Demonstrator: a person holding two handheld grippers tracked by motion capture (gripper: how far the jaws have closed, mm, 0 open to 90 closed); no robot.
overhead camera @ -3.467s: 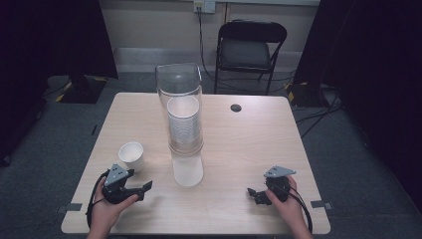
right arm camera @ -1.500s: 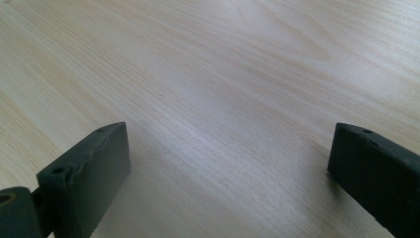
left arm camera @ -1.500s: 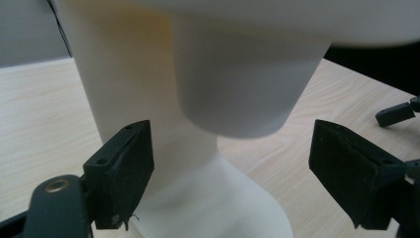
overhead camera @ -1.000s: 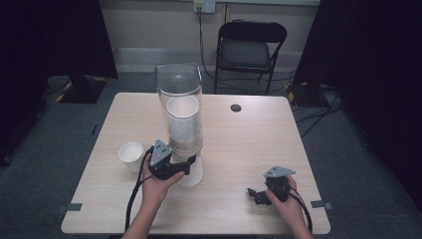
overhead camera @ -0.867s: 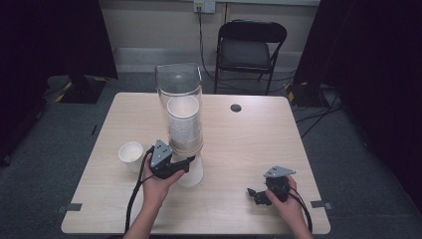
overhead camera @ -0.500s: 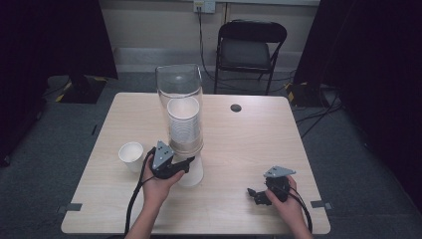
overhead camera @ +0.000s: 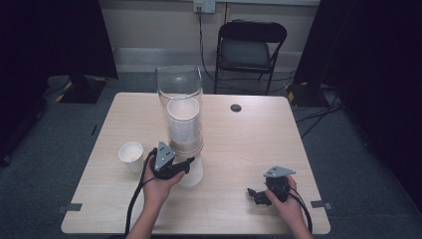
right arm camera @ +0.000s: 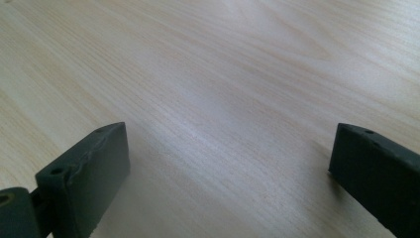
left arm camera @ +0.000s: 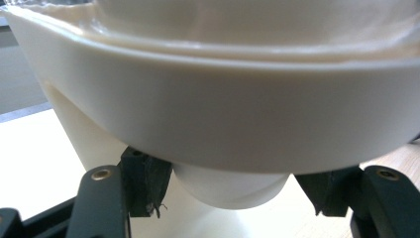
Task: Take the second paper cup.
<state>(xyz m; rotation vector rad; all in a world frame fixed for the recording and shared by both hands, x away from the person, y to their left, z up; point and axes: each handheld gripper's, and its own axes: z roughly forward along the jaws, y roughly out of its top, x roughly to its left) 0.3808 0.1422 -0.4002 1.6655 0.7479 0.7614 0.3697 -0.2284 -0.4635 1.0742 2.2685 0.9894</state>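
A clear tube dispenser [overhead camera: 180, 92] stands mid-table on a white base [overhead camera: 195, 175] and holds a stack of white paper cups [overhead camera: 184, 124]. My left gripper [overhead camera: 186, 163] reaches under the tube. In the left gripper view my left gripper [left arm camera: 230, 191] stands open, its jaws either side of the lowest cup's bottom [left arm camera: 233, 186]; the left pad [left arm camera: 148, 186] is at the cup's wall and the right pad is a little apart. A loose white cup [overhead camera: 131, 155] stands to the left. My right gripper [overhead camera: 254, 194] rests open on the table, and the right gripper [right arm camera: 228, 163] holds nothing.
The wooden table [overhead camera: 259, 144] has a small black round grommet [overhead camera: 236, 107] at the back. A black folding chair [overhead camera: 251, 47] stands behind the table. Dark curtains hang at both sides.
My left gripper came from the table's front left to the foot of the dispenser and edged slightly closer in the last second. The right gripper has stayed put.
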